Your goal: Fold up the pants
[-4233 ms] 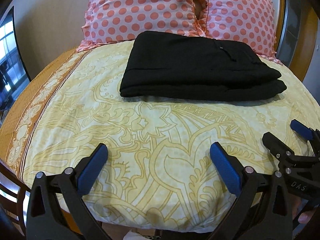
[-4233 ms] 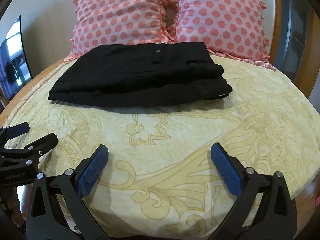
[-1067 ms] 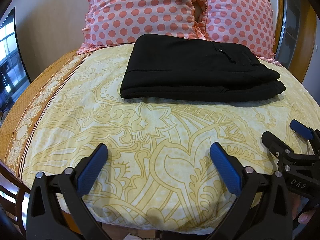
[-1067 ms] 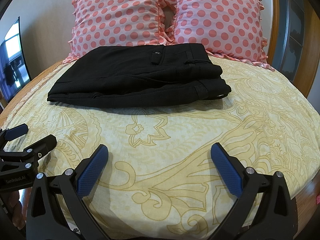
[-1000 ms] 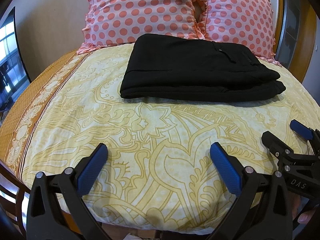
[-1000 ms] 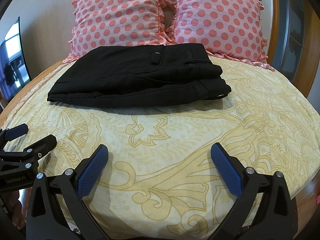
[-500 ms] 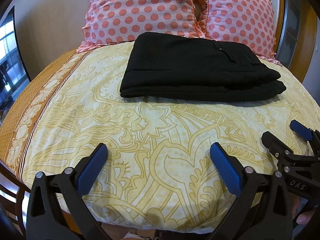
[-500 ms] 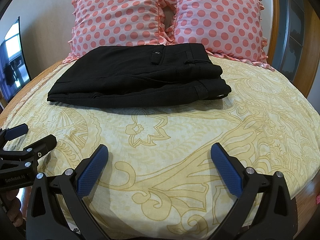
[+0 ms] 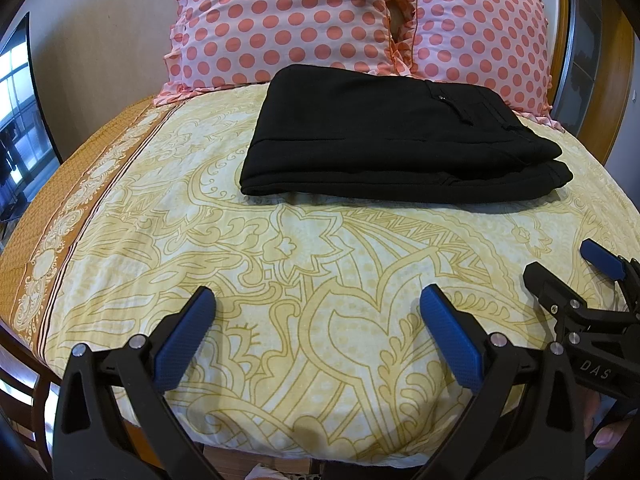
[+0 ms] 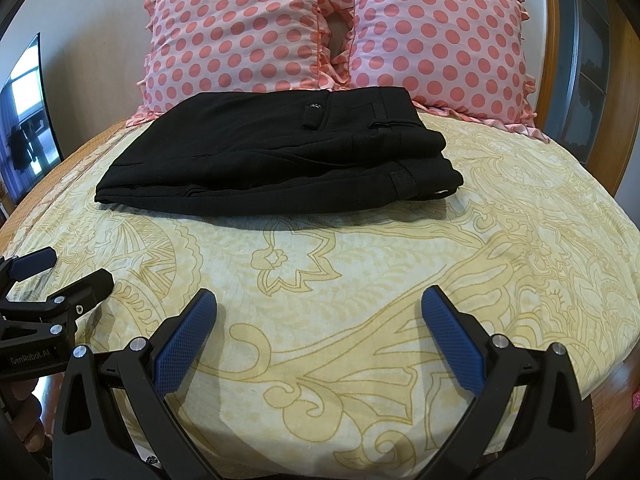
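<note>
Black pants (image 9: 392, 136) (image 10: 276, 152) lie folded in a flat stack on the yellow patterned bedspread (image 9: 320, 248), just in front of the pillows. The waistband, a back pocket and a button face up at the stack's right end. My left gripper (image 9: 316, 320) hovers open over the near part of the bed, well short of the pants, with nothing between its blue pads. My right gripper (image 10: 320, 316) is open and empty too, equally far from the pants. Each gripper shows at the edge of the other's view: the right gripper (image 9: 580, 276) and the left gripper (image 10: 60, 272).
Two pink pillows with coral dots (image 9: 288, 20) (image 10: 436, 36) lean against the headboard behind the pants. An orange border (image 9: 48, 224) runs along the bed's left side. A wooden bed frame (image 10: 612, 112) rises at the right. A window (image 9: 16, 128) is at far left.
Both views have shifted only slightly; the pants lie the same folded way and both grippers stay open and empty.
</note>
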`<state>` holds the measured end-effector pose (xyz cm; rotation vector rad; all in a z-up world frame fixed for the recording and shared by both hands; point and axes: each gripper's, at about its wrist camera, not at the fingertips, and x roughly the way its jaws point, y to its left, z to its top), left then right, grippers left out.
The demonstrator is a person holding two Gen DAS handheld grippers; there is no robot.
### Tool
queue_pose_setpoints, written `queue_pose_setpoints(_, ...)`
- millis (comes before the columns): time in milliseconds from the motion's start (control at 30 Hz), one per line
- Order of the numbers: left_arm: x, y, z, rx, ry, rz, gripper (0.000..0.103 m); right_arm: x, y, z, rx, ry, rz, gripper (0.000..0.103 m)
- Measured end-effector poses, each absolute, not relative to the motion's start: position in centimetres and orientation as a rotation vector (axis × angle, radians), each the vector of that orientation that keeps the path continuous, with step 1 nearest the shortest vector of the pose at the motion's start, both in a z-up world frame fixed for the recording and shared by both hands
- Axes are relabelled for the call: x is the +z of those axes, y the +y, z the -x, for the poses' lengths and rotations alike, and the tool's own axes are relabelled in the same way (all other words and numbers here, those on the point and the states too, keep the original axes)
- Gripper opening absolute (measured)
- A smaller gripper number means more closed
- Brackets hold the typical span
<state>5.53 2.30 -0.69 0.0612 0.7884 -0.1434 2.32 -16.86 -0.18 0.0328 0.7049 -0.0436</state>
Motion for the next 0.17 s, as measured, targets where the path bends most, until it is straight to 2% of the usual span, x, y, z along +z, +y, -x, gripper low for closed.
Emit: queue_pose_setpoints(167, -0.75, 2.3, -5.45, -0.143, 0.788, -0.061, 0.101, -0.18, -16.87, -2.32, -0.043, 0.705, -0.033, 0.102)
